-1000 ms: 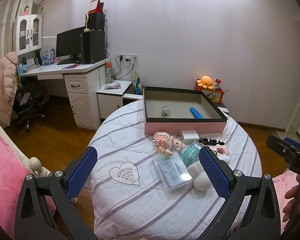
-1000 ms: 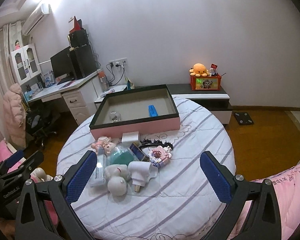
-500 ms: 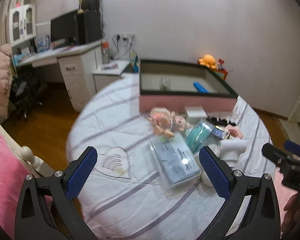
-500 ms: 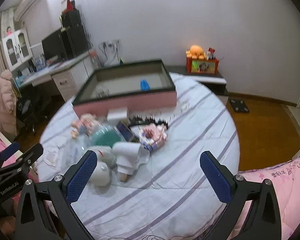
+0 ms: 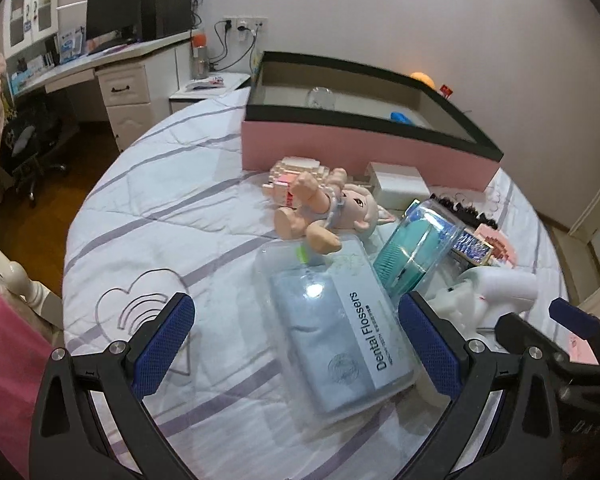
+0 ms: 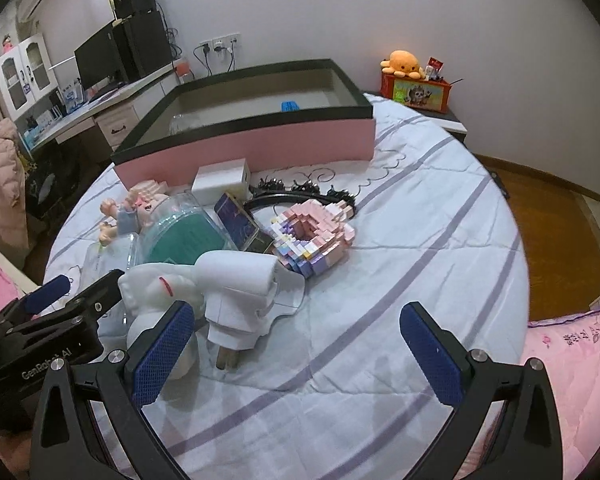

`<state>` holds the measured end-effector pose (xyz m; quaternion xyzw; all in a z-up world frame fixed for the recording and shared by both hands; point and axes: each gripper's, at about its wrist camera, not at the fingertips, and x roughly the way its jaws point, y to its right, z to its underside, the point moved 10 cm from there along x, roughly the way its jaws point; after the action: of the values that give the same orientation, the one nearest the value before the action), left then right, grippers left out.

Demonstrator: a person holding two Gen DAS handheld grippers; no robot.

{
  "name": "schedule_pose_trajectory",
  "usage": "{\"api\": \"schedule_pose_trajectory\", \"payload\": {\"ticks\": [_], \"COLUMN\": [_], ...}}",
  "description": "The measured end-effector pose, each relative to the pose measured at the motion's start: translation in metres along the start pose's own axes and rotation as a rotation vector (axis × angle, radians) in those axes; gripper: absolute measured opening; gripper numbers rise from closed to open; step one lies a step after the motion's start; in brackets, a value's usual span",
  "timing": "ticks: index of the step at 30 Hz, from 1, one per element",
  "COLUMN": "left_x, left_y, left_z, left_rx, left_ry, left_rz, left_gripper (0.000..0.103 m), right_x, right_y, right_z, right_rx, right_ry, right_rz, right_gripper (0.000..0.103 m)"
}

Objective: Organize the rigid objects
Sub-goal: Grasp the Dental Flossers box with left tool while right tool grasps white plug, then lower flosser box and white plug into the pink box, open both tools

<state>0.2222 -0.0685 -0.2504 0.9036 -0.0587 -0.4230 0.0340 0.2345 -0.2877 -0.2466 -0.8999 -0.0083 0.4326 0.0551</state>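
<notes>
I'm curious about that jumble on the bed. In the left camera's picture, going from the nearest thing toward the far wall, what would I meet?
Dental flossers pack → doll → pink block model → big pink box → clear glass inside the box.

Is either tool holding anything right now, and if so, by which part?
Nothing is held. The left tool is open above the clear plastic Dental Flossers box; the right tool is open over the striped white bedspread.
</notes>
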Motion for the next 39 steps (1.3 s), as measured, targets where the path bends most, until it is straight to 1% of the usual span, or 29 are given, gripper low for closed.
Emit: {"api": "schedule_pose_trajectory", "payload": {"ticks": [3, 5, 6, 8, 9, 10, 11, 12, 13, 14, 15, 16, 17, 18, 19, 21, 25, 30, 32, 35, 39], "left_x": [0.007, 0.009, 0.009, 0.007, 0.007, 0.006, 0.006, 0.007, 0.007, 0.007, 0.006, 0.006, 0.005, 0.003, 0.001, -0.004, -0.020, -0.044, -0.055, -0.070, -0.079], "left_y": [-0.002, -0.003, -0.004, -0.007, -0.007, -0.008, -0.008, -0.009, -0.010, -0.011, -0.012, -0.013, -0.014, -0.016, -0.018, -0.022, -0.031, -0.038, -0.038, -0.033, -0.020], "left_z": [0.000, 0.002, 0.003, 0.004, 0.005, 0.006, 0.007, 0.008, 0.008, 0.007, 0.007, 0.006, 0.006, 0.006, 0.006, 0.009, 0.013, 0.005, -0.004, -0.027, -0.071], "left_rx": [-0.021, -0.023, -0.018, -0.008, -0.004, 0.002, 0.012, 0.028, 0.044, 0.056, 0.057, 0.055, 0.053, 0.049, 0.048, 0.043, 0.035, 0.033, 0.032, 0.040, 0.060], "left_ry": [0.003, -0.001, 0.001, 0.010, 0.009, 0.009, 0.008, 0.006, 0.009, 0.011, 0.007, 0.004, 0.000, -0.003, -0.003, -0.002, 0.007, 0.047, 0.072, 0.119, 0.186], "left_rz": [0.006, 0.014, 0.014, 0.013, 0.020, 0.026, 0.030, 0.025, 0.012, 0.007, 0.023, 0.037, 0.050, 0.062, 0.065, 0.068, 0.069, 0.066, 0.076, 0.099, 0.127], "left_gripper": [0.103, 0.103, 0.103, 0.101, 0.099, 0.094, 0.084, 0.076, 0.066, 0.065, 0.065, 0.065, 0.065, 0.065, 0.065, 0.065, 0.065, 0.065, 0.065, 0.065, 0.065], "right_x": [0.008, 0.014, 0.016, 0.019, 0.021, 0.024, 0.025, 0.025, 0.023, 0.021, 0.019, 0.016, 0.014, 0.011, 0.009, 0.004, -0.003, -0.018, -0.026, -0.040, -0.055], "right_y": [0.000, -0.002, -0.003, -0.006, -0.008, -0.009, -0.010, -0.011, -0.012, -0.012, -0.013, -0.012, -0.013, -0.014, -0.014, -0.014, -0.009, -0.007, -0.007, -0.013, -0.023], "right_z": [0.002, 0.003, 0.005, 0.005, 0.007, 0.008, 0.011, 0.011, 0.011, 0.010, 0.009, 0.009, 0.008, 0.007, 0.007, 0.007, 0.009, 0.006, -0.001, -0.020, -0.064], "right_rx": [0.007, 0.016, 0.021, 0.021, 0.017, 0.012, 0.004, -0.005, 0.000, 0.011, 0.026, 0.031, 0.034, 0.034, 0.034, 0.037, 0.057, 0.071, 0.070, 0.056, 0.010], "right_ry": [-0.009, -0.023, -0.033, -0.031, -0.036, -0.046, -0.049, -0.040, -0.030, -0.023, -0.016, -0.010, -0.003, 0.003, 0.006, 0.016, 0.017, 0.031, 0.046, 0.083, 0.147], "right_rz": [0.009, -0.009, -0.011, -0.007, -0.007, -0.003, 0.008, 0.018, 0.008, -0.008, -0.031, -0.038, -0.046, -0.060, -0.064, -0.071, -0.098, -0.130, -0.143, -0.169, -0.190], "right_gripper": [0.103, 0.096, 0.091, 0.089, 0.085, 0.081, 0.081, 0.079, 0.073, 0.068, 0.057, 0.053, 0.051, 0.043, 0.040, 0.038, 0.038, 0.038, 0.038, 0.038, 0.038]}}
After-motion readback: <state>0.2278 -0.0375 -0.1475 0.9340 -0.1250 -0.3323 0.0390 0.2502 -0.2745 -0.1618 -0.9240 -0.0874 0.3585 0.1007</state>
